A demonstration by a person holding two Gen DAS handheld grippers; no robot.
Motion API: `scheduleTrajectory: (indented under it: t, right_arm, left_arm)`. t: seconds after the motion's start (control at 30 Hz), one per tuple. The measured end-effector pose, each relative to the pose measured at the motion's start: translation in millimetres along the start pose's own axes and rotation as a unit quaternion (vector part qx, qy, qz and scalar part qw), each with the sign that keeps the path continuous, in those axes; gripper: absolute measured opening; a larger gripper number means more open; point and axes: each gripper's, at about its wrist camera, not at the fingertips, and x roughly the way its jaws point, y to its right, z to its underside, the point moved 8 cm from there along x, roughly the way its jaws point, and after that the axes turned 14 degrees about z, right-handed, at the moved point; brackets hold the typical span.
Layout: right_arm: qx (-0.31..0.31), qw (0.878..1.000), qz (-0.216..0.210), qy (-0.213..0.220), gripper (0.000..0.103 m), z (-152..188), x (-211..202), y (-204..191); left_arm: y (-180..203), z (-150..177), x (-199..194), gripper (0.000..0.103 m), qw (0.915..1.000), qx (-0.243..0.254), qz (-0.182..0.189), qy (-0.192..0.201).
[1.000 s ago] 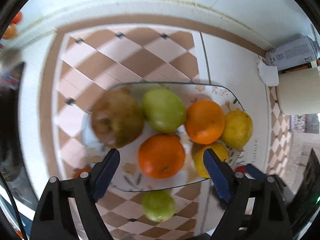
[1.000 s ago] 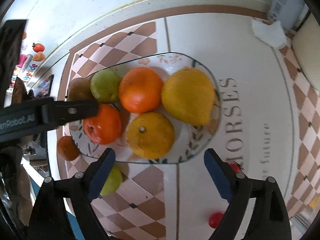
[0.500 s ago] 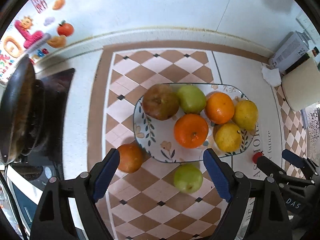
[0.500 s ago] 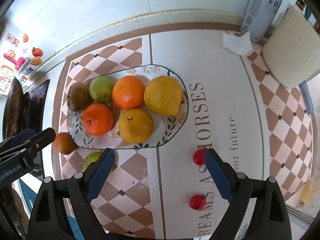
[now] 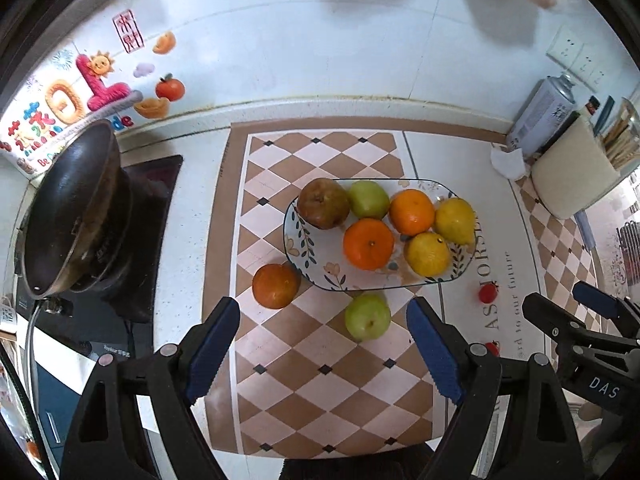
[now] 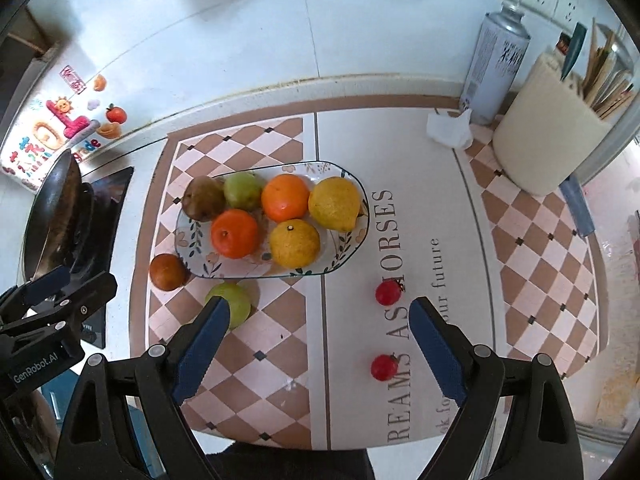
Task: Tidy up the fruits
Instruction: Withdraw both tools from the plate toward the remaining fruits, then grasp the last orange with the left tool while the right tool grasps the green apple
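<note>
Right wrist view: my right gripper (image 6: 316, 344) stood with jaws apart and empty, one finger partly hiding a green apple (image 6: 234, 300). My left gripper (image 5: 322, 346) likewise gaped. Six fruits filled the floral plate (image 6: 192, 240); a dull orange (image 6: 168, 272) touched its near-left rim.

Both cameras sit high above the white worktop (image 5: 192, 208) and look steeply down along their own claws, far enough off to take in the wall behind. The left wrist view looks from the left: the black wok (image 5: 72, 212) fills its left side, and the right claw (image 5: 592, 316) shows at its right edge. The right wrist view looks from further right, with the cream cylindrical holder (image 6: 548, 136) large at its far right and the left claw (image 6: 60, 288) at its left edge. Both views share the oval floral glass plate (image 5: 304, 248) of fruit and the checked mat (image 5: 320, 384).
</note>
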Motion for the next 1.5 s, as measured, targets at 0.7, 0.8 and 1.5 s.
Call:
scheduleTrajectory:
  t: [0.7,0.8,1.5]
  right_arm:
    - [0.012,0.999,-0.014,0.046,0.093,28,-76,1]
    - [0.017,0.998,-0.031,0.046,0.093,26,-67,-1]
    - [-0.073,0.989,-0.088,-0.092,0.093,32,136,-130]
  left_arm:
    - [11,27,-68,0.085,0.9987,0.003,0.018,0.047]
    - [5,24,-61,0.093,0.999,-0.002,0.014,0.042]
    - [-125,38,63,0.102,0.9852,-0.129,-0.049,-0.101]
